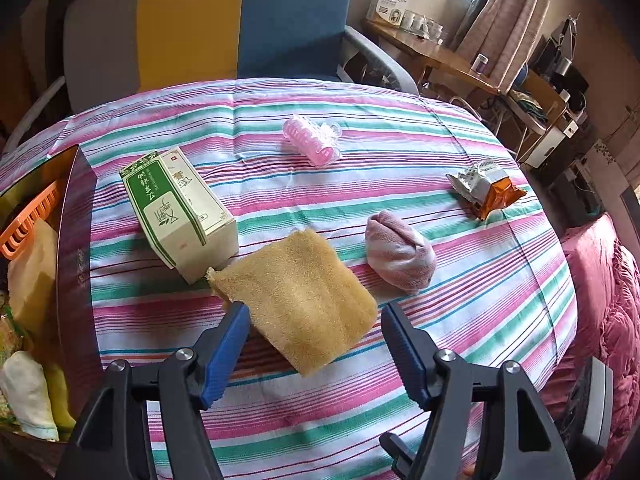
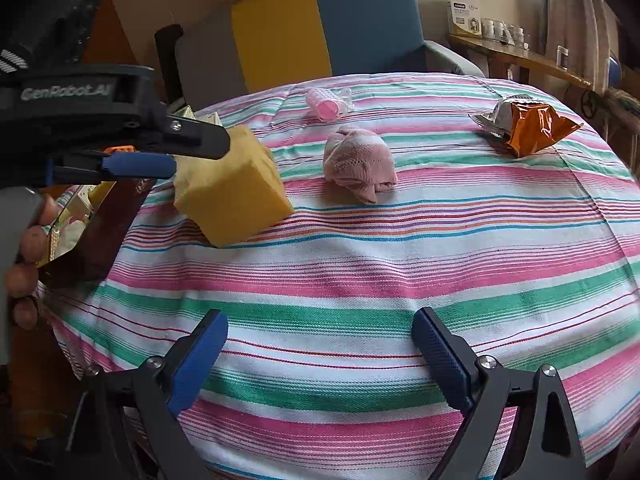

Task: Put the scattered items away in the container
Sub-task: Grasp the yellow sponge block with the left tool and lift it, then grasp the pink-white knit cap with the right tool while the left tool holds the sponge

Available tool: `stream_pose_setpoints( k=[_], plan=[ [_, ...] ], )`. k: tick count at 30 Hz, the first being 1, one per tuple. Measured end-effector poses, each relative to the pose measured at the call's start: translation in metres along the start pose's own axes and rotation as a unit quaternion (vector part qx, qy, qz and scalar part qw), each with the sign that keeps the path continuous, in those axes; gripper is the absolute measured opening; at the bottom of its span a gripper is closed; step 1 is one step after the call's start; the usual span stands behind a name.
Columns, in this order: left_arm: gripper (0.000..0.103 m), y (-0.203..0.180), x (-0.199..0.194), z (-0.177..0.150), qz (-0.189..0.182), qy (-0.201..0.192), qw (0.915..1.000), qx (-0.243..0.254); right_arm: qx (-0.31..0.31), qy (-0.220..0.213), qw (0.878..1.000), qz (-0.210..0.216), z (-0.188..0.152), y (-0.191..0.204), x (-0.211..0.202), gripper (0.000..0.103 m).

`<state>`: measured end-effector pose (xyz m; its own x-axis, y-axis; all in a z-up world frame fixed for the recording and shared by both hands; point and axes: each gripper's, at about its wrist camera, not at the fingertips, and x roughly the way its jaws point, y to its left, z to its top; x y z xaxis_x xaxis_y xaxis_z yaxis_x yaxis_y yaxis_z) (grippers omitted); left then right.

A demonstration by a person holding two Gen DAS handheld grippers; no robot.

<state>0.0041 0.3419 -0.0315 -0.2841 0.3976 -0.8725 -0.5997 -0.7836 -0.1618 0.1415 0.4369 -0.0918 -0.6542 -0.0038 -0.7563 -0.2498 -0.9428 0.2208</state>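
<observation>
The left gripper (image 1: 314, 344) hangs right over the sponge (image 1: 296, 300) with jaws apart and nothing pinched. One pad sits at the sponge's near-left edge, the other just off its right side, so my guess is it's lining up a grab.

The right gripper (image 2: 320, 354) is spread wide over bare striped cloth (image 2: 360, 280), holding nothing.

The container (image 1: 74, 216) sits to the left of the left gripper, already part filled (orange basket, some pale bundles).

Beyond the sponge there's a box (image 1: 178, 212), sock (image 1: 400, 252), curler (image 1: 314, 140) and wrapper (image 1: 486, 190), all still out.

The container is cut off by the frame edge, and in the right view the left gripper hides most of the box.
</observation>
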Motion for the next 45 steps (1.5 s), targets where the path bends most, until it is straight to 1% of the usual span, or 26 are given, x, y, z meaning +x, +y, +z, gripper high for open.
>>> stream_pose_setpoints(
  k=[2, 4, 5, 6, 8, 10, 13, 16, 19, 22, 24, 25, 26, 27, 29, 31, 32, 35, 38, 40, 43, 45],
  plan=[
    [0.071, -0.003, 0.003, -0.001, 0.016, -0.002, 0.9998, 0.014, -0.002, -0.005, 1.000, 0.004, -0.002, 0.001, -0.001, 0.099],
    [0.071, -0.004, 0.008, -0.003, 0.039, -0.003, 0.9987, 0.032, -0.008, -0.008, 1.000, 0.004, -0.005, 0.005, 0.000, 0.103],
    [0.072, -0.002, 0.010, -0.004, 0.041, -0.001, 0.9985, 0.036, -0.013, -0.008, 1.000, 0.000, -0.005, 0.007, 0.000, 0.103],
    [0.075, 0.002, 0.012, -0.006, 0.038, 0.003, 0.9985, 0.039, -0.018, -0.008, 1.000, -0.004, -0.006, 0.009, 0.001, 0.103],
    [0.075, 0.012, 0.017, -0.008, 0.013, 0.018, 0.9993, 0.030, -0.027, -0.009, 1.000, -0.012, -0.007, 0.012, 0.002, 0.103],
    [0.075, 0.021, 0.015, -0.012, -0.006, 0.020, 0.9995, 0.024, -0.029, -0.010, 0.999, -0.014, -0.007, 0.012, 0.003, 0.103],
    [0.075, 0.026, 0.006, -0.021, -0.007, 0.007, 0.9986, 0.052, -0.027, -0.012, 0.999, -0.015, -0.007, 0.011, 0.004, 0.103],
    [0.075, 0.032, -0.005, -0.029, 0.004, -0.010, 0.9964, 0.085, -0.034, -0.009, 0.999, -0.024, -0.007, 0.014, 0.005, 0.103],
    [0.074, 0.042, -0.011, -0.033, -0.005, -0.003, 0.9963, 0.086, -0.036, -0.007, 0.999, -0.030, -0.006, 0.016, 0.006, 0.103],
    [0.074, 0.048, -0.015, -0.042, 0.003, -0.005, 0.9952, 0.098, -0.037, -0.006, 0.999, -0.037, -0.006, 0.017, 0.007, 0.103],
    [0.073, 0.059, -0.012, -0.053, 0.004, 0.013, 0.9968, 0.079, -0.040, -0.005, 0.998, -0.042, -0.006, 0.018, 0.008, 0.103],
    [0.071, 0.066, -0.011, -0.060, 0.004, 0.023, 0.9975, 0.067, -0.041, -0.005, 0.998, -0.043, -0.006, 0.018, 0.008, 0.103],
    [0.069, 0.069, -0.014, -0.066, 0.010, 0.019, 0.9976, 0.066, -0.043, -0.005, 0.998, -0.045, -0.007, 0.018, 0.008, 0.103],
    [0.069, 0.072, -0.018, -0.071, 0.006, 0.014, 0.9979, 0.063, -0.044, -0.005, 0.998, -0.046, -0.007, 0.019, 0.009, 0.103],
    [0.071, 0.078, -0.027, -0.081, -0.016, 0.008, 0.9988, 0.047, -0.050, -0.004, 0.997, -0.051, -0.008, 0.020, 0.009, 0.103],
    [0.071, 0.082, -0.036, -0.086, -0.019, -0.009, 0.9990, 0.039, -0.054, -0.004, 0.997, -0.057, -0.008, 0.021, 0.011, 0.103],
    [0.071, 0.081, -0.041, -0.087, -0.016, -0.021, 0.9986, 0.046, -0.054, -0.006, 0.997, -0.060, -0.009, 0.022, 0.011, 0.103],
    [0.071, 0.071, -0.051, -0.081, -0.015, -0.049, 0.9949, 0.087, -0.049, -0.009, 0.997, -0.067, -0.008, 0.022, 0.012, 0.103],
    [0.074, 0.059, -0.059, -0.071, -0.013, -0.071, 0.9870, 0.143, -0.048, -0.008, 0.996, -0.069, -0.008, 0.022, 0.012, 0.103],
    [0.079, 0.052, -0.057, -0.062, -0.008, -0.073, 0.9807, 0.182, -0.048, -0.008, 0.996, -0.069, -0.008, 0.022, 0.012, 0.103],
    [0.079, 0.049, -0.050, -0.050, -0.004, -0.065, 0.9715, 0.228, -0.049, -0.007, 0.996, -0.069, -0.008, 0.022, 0.012, 0.103],
    [0.079, 0.049, -0.045, -0.044, -0.010, -0.053, 0.9681, 0.245, -0.049, -0.008, 0.996, -0.069, -0.009, 0.022, 0.012, 0.103]
  ],
)
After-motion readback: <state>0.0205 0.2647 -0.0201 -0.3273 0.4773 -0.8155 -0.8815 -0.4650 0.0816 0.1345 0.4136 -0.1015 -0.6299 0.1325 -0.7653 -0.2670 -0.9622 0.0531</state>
